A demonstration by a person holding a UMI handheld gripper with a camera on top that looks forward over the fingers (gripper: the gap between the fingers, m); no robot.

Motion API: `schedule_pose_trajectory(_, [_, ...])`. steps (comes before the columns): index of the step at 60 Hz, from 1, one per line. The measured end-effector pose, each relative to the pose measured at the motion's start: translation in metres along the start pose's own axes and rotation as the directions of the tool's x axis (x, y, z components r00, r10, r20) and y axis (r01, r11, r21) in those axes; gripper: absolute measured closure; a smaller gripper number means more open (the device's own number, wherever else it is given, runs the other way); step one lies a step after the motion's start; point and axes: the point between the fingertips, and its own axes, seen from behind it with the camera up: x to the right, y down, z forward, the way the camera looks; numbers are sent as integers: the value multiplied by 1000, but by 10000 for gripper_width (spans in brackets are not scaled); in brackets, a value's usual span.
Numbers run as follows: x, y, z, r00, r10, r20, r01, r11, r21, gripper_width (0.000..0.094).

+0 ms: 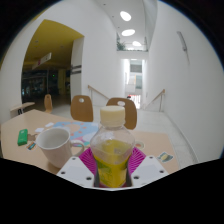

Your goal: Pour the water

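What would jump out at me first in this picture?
A clear plastic bottle of yellowish liquid stands between the gripper fingers, against the pink pads. Just beside it on the table sits a white mug. Beyond them, wooden chairs stand in a bright white hall.

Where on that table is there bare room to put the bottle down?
The gripper is shut on the bottle. Bare table lies beyond the fingers, on the side away from the mug. Between the mug and the small green thing it is crowded.
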Motion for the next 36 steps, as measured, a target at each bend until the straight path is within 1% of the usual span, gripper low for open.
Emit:
schedule_pose_trajectory(1, [0, -7, -2, 1000, -6, -5, 6, 1000, 26, 564])
schedule_pose_trajectory(7, [-7, -8, -10, 1000, -12, -12, 12, 999, 38, 565])
schedule_pose_trajectory(8, [-6, -12, -24, 1000, -11, -9, 11, 999, 42, 565])
schedule_pose_trajectory(9, [-4, -5, -10, 1000, 2, -7, -1, 999, 50, 566])
schedule_pose_trajectory(14, [-5, -2, -8, 1000, 25, 13, -26, 998, 57, 554])
schedule_pose_trajectory(16, [-5, -1, -6, 1000, 23, 15, -23, 998, 50, 533])
schedule_pose_trajectory(17, [-12, -7, -24, 1000, 22, 13, -23, 999, 43, 514])
schedule_pose_trajectory(23, [-6, -4, -8, 1000, 11, 12, -11, 1000, 11, 368])
schedule_pose_trajectory(24, [-5, -2, -7, 1000, 13, 11, -13, 1000, 0, 331])
schedule_pose_trajectory(25, [-12, -7, -35, 1000, 14, 7, -14, 1000, -17, 271])
schedule_pose_trajectory(26, [-3, 8, -13, 1000, 17, 11, -17, 1000, -24, 211])
schedule_pose_trajectory(28, [-5, 10, -16, 1000, 21, 18, -20, 999, -33, 79])
schedule_pose_trajectory(29, [-6, 10, -17, 1000, 24, 20, -23, 999, -34, 50])
schedule_pose_trajectory(31, [-5, 11, -21, 999, 32, 17, -31, 999, -33, 82])
schedule_pose_trajectory(36, [-4, 17, -50, 999, 50, 13, -50, 998, -31, 77])
